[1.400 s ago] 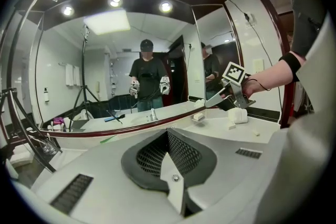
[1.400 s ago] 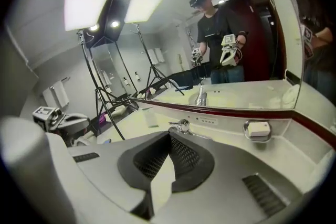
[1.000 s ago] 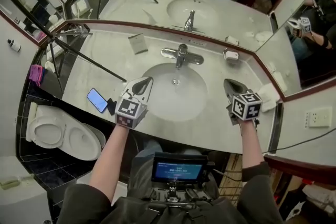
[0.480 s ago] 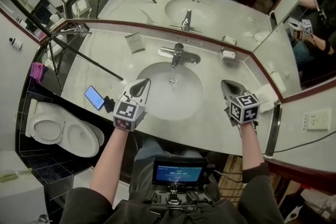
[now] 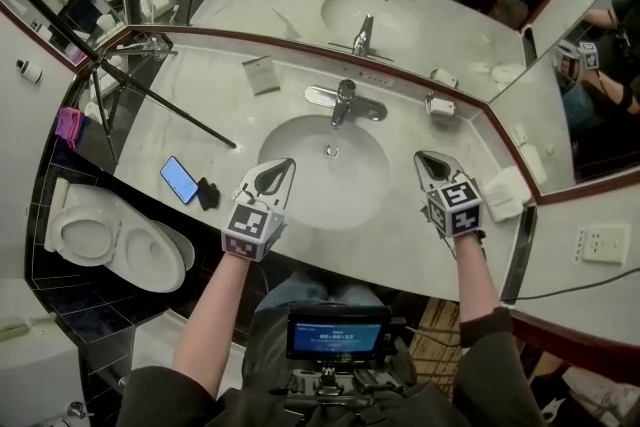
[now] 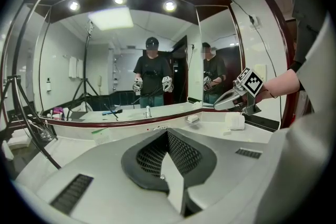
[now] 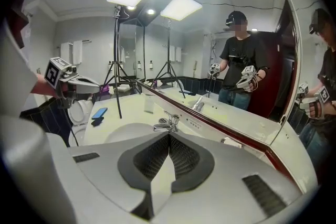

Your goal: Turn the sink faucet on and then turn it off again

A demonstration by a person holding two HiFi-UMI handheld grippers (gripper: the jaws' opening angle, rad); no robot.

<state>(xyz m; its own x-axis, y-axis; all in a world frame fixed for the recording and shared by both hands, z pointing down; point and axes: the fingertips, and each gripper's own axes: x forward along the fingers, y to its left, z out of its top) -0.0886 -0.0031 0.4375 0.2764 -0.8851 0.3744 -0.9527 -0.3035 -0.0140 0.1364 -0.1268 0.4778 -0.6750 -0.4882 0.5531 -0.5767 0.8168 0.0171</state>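
Note:
The chrome faucet (image 5: 343, 100) stands behind the oval sink basin (image 5: 340, 187) in a pale marble counter; it also shows in the right gripper view (image 7: 168, 123). I see no water stream below its spout. My left gripper (image 5: 286, 163) hovers over the basin's front left rim, shut and empty (image 6: 168, 135). My right gripper (image 5: 421, 156) hovers over the counter at the basin's right, also shut with nothing in it (image 7: 169, 137). Both point toward the mirror, well short of the faucet. Each gripper is visible from the other's camera: the right gripper (image 6: 236, 96) and the left gripper (image 7: 68, 81).
A blue phone (image 5: 181, 178) and a small black object (image 5: 207, 193) lie left of the basin. A tripod leg (image 5: 170, 105) crosses the counter's left part. A soap dish (image 5: 438, 107) and a folded white cloth (image 5: 505, 192) sit to the right. A toilet (image 5: 100, 245) stands lower left.
The left gripper has drifted slightly back toward me and lower. The right gripper has rolled a little and edged left. Both stay shut.

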